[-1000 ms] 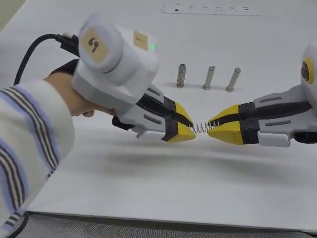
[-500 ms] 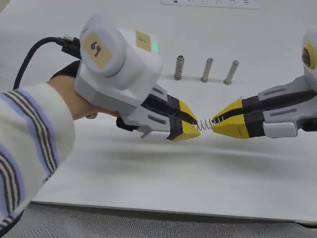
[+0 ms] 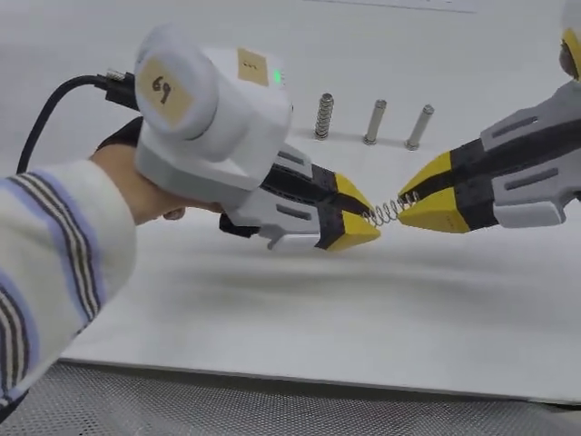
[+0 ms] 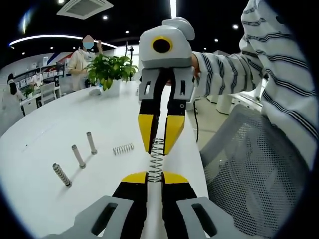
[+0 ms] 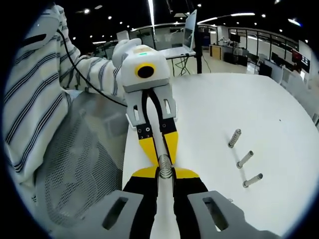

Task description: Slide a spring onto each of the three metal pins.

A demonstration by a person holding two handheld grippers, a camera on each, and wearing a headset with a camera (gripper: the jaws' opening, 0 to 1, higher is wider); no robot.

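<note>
table (image 3: 272, 309): white, set beneath both grippers.
left hand (image 3: 136, 186): striped sleeve; wrapped round the handle and held low, aimed rightward.
left gripper (image 3: 368, 227): jaws closed on one end of the held spring (image 3: 388, 213).
right gripper (image 3: 407, 207): jaws pinched on its other end, tip to tip with the left.
pins (image 3: 372, 122): three stood upright in a row behind the tips; the leftmost is sleeved by a fitted spring (image 3: 322, 115).
held spring: thin, carried in the air between the tips.
loose spring (image 4: 123, 148): laid flat near the pins.

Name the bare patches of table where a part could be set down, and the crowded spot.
Free: the table between its near edge and the left gripper and right gripper; also beyond the pins. Crowded: where both clamp the spring.
</note>
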